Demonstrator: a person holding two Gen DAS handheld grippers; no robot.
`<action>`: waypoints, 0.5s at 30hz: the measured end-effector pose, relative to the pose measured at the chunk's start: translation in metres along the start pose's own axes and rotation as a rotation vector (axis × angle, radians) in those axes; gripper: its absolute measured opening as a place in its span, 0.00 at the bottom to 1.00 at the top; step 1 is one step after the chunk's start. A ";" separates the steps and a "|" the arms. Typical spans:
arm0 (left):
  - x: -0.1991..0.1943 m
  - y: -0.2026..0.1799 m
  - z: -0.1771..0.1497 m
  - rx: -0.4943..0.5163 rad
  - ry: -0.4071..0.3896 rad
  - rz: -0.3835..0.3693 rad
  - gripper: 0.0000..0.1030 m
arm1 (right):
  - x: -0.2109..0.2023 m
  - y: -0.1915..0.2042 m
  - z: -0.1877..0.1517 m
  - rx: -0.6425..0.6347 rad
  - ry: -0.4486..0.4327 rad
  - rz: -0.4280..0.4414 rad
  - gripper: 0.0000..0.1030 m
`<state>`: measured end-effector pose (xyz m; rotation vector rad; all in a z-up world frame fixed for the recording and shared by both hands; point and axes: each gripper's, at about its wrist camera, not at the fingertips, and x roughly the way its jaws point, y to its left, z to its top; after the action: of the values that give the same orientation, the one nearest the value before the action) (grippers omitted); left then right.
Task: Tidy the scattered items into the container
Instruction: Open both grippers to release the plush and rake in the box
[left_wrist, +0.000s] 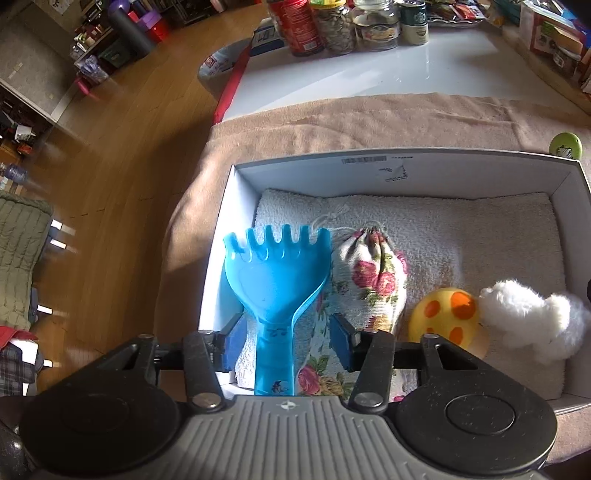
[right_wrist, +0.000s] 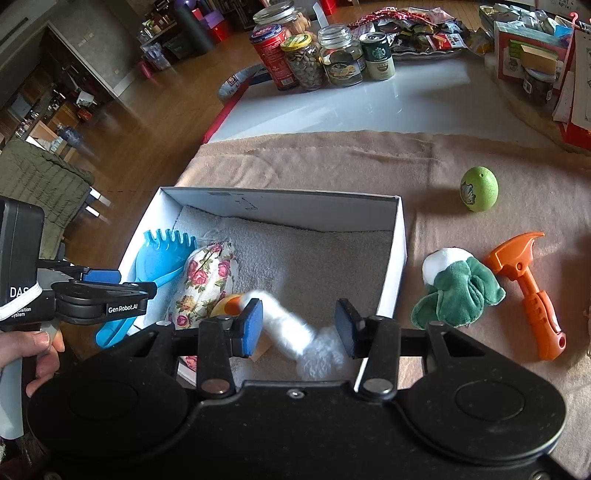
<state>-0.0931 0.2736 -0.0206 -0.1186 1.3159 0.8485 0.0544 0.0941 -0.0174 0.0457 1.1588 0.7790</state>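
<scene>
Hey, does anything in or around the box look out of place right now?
Yes: the blue rake sits askew, its handle sticking out over the box rim. The green egg, green plush and orange hammer lie outside it.

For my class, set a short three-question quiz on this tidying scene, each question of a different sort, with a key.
1. True or false: the green egg-shaped toy lies inside the white cardboard box.
2. Which item lies between the left gripper fingers? A) blue plastic toy rake B) orange plastic toy hammer C) floral drawstring cloth pouch
3. Fill in: the green and white plush toy lies on the tan blanket, between the box and the ______.

Key:
1. False; it rests on the blanket outside the box.
2. A; the pads stand clear of its handle.
3. Orange hammer.
</scene>
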 end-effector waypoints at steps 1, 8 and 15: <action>-0.001 -0.001 0.000 0.005 0.002 0.001 0.51 | -0.001 0.000 -0.001 -0.001 0.000 0.002 0.45; -0.009 0.008 -0.008 -0.009 0.013 0.005 0.52 | -0.005 -0.005 -0.003 0.005 -0.008 0.002 0.45; -0.017 0.008 -0.022 -0.011 0.036 0.044 0.66 | -0.019 -0.005 -0.010 -0.002 -0.024 0.016 0.45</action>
<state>-0.1155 0.2596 -0.0091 -0.1138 1.3516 0.8945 0.0457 0.0758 -0.0085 0.0627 1.1367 0.7920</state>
